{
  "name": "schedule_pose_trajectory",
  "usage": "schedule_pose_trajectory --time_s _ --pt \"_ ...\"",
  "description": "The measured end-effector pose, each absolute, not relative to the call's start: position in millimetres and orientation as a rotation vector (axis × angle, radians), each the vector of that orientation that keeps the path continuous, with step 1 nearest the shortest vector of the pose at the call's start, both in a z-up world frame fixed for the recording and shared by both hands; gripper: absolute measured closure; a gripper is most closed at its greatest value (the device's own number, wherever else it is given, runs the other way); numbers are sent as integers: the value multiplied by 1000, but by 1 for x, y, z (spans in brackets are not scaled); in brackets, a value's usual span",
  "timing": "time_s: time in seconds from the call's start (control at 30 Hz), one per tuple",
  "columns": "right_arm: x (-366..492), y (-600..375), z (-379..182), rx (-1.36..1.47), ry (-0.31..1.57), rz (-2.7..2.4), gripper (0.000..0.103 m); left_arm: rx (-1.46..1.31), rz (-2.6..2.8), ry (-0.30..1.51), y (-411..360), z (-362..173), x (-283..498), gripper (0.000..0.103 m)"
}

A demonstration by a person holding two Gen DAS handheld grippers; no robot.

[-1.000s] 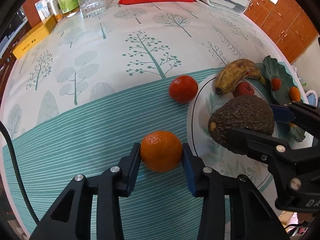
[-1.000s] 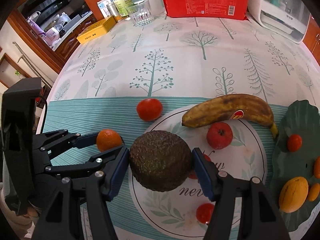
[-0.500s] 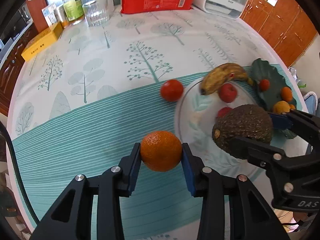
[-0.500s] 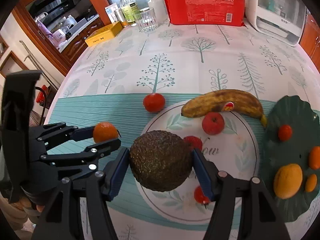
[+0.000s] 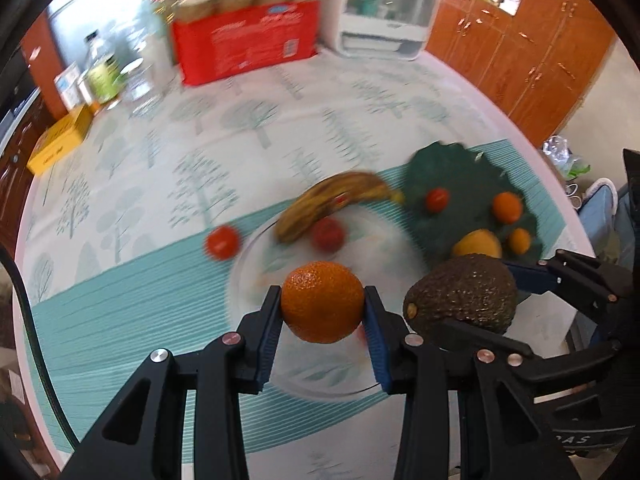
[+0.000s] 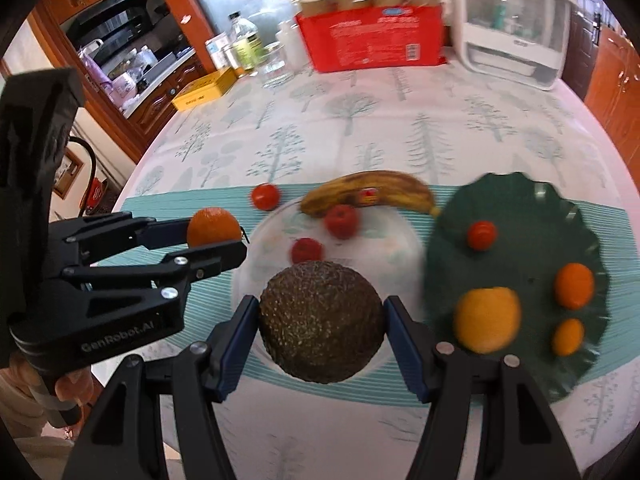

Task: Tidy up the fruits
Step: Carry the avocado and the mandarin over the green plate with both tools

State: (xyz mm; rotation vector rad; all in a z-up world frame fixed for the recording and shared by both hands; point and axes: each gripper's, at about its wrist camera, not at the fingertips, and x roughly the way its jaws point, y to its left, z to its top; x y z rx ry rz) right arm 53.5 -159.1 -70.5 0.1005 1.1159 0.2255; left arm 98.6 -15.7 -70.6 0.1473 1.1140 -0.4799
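Observation:
My left gripper point(image 5: 322, 312) is shut on an orange mandarin point(image 5: 322, 301) and holds it in the air above the white plate point(image 5: 384, 256). Beside it, my right gripper point(image 6: 320, 322) is shut on a dark, bumpy avocado point(image 6: 320, 320), also lifted, over the plate's near edge. In the right wrist view the left gripper point(image 6: 218, 236) shows at the left with the mandarin point(image 6: 212, 226). On the white plate point(image 6: 384, 248) lie a spotted banana point(image 6: 368, 194) and small red fruits point(image 6: 341, 221). The dark green leaf plate point(image 6: 520, 216) carries a red fruit point(image 6: 482, 235) and orange and yellow fruits point(image 6: 488, 318).
A red tomato point(image 6: 265, 196) lies on the tablecloth left of the white plate. At the table's far side stand a red box point(image 6: 372, 44), a white appliance point(image 6: 516, 36), bottles and a glass point(image 6: 276, 66), and a yellow box point(image 6: 204, 90). Wooden cabinets point(image 5: 528, 56) stand beyond the right edge.
Both grippers have risen and shifted right with their fruits; the table looks farther away. The mandarin, above bare tablecloth a second ago, hangs over the white plate, and the leaf plate is nearer.

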Motion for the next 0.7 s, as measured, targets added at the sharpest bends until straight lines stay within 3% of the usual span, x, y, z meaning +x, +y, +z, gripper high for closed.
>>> schedule_pose_trajectory --time_s 0.33,0.7 --pt "67 -274 -55 112 1067 140 39 160 -515 1093 -129 -60 104 65" --pt "124 -366 -91 194 1119 116 39 128 -450 1168 -205 -101 141 65"
